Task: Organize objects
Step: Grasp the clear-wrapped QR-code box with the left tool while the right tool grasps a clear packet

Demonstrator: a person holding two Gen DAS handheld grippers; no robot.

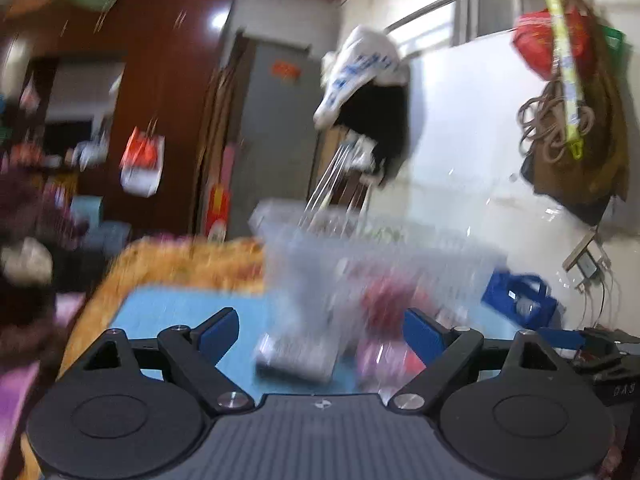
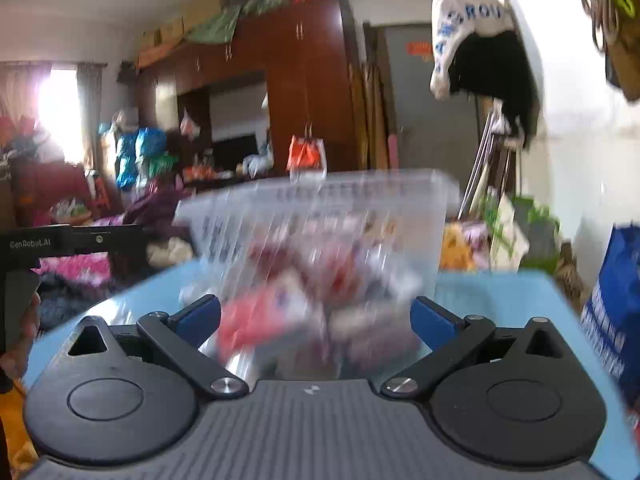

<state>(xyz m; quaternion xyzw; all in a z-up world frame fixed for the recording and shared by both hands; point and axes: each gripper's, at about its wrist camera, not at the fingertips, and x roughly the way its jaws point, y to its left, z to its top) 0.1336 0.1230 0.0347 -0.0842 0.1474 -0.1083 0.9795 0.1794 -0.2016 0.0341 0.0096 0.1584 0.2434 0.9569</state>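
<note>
A clear plastic bin (image 2: 320,216) stands on a light blue table (image 2: 500,296), blurred by motion, with several red, pink and white packets (image 2: 264,312) inside. It also shows in the left wrist view (image 1: 380,268), with a grey-white packet (image 1: 296,356) lying on the table in front of it. My left gripper (image 1: 320,332) is open and empty, just short of the bin. My right gripper (image 2: 316,316) is open and empty, its blue pads either side of the bin's near wall. The left gripper's body (image 2: 48,244) shows at the right wrist view's left edge.
A blue bag (image 1: 520,300) sits at the table's right; it also shows in the right wrist view (image 2: 616,312). A yellow patterned cloth (image 1: 180,264) lies beyond the table. Clothes (image 1: 372,92) hang on the white wall. A dark wardrobe (image 2: 304,92) and clutter stand behind.
</note>
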